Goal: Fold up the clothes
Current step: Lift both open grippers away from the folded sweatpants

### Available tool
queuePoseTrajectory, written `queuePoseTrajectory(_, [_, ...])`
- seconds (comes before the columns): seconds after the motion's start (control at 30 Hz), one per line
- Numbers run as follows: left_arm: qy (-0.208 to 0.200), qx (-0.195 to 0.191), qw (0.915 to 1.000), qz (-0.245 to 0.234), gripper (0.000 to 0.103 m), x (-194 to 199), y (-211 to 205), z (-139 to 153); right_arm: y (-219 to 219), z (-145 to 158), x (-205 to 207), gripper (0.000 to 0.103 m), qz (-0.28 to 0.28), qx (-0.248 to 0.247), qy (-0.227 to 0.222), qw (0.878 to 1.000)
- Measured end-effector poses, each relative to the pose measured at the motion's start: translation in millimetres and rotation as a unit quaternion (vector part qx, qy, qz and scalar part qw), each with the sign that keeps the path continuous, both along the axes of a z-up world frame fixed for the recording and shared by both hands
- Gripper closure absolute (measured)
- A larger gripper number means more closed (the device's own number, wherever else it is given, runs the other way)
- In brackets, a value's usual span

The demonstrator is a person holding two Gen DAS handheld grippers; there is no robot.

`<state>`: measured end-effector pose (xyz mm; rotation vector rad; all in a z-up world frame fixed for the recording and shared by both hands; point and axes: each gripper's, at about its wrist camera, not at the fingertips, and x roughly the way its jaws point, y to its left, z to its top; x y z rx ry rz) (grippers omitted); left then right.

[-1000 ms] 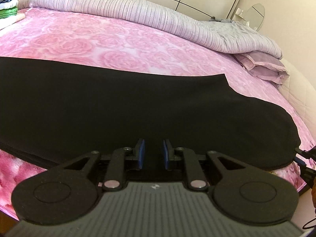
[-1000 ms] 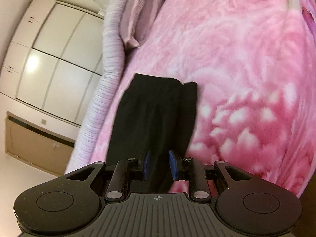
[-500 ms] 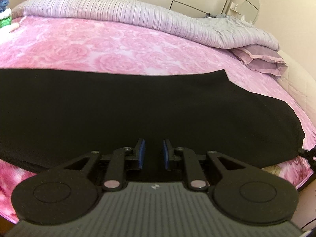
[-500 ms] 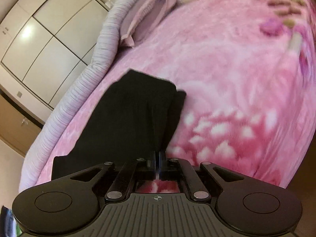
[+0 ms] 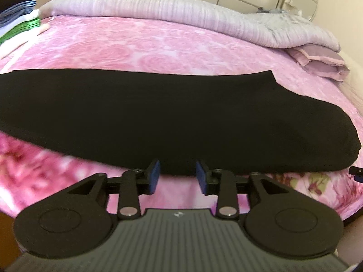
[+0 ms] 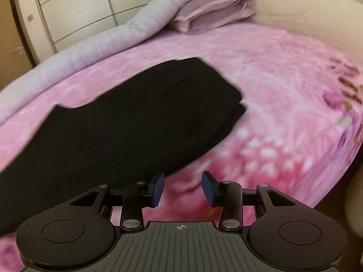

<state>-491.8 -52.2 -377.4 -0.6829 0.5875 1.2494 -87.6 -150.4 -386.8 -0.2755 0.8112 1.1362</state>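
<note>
Left wrist view: the left tool stands wide apart, its blue pads holding nothing, at the near hem of the black garment.
Right wrist view: the right tool is also spread wide and empty, over bare pink blanket just off the garment's near edge.
Where the garment lies: flat on the pink rose-print blanket of the bed, one long dark strip near the front edge of the bed.
Long axis: in the left view it runs side to side across the tool's line of sight — the left tool faces its long side roughly at the middle.
From the right tool: the cloth lies ahead and to the left, running off left out of view; the stepped end, where one layer sits slightly proud of another, is ahead of the right tool.
Nearer tool: the right one for that layered end; the left one for the middle of the long edge.
Fold state: at least two layers show at the end, so it is doubled lengthwise — whether further folds are due, I cannot tell.
Count: one black garment, two tools, one pink blanket.
Farther back: one rolled lilac duvet, mauve pillows stacked at the head, one stack of folded clothes at far left, and white wardrobe doors behind.
</note>
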Motion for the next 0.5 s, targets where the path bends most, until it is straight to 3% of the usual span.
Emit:
queuePoseTrajectory(0.27, [0.042, 0.0, 0.9987, 0.029, 0.06, -23.3, -41.4, 17.7, -16.7, 21.6, -87.5, 0.061, 0.078, -0.016, 0.013, 0.997])
queuePoseTrajectory(0.5, [0.062, 0.007, 0.9969, 0.048, 0.06, -43.1, -73.1, 24.8, -21.3, 27.1, -112.0, 0.061, 0.093, -0.024, -0.03, 0.995])
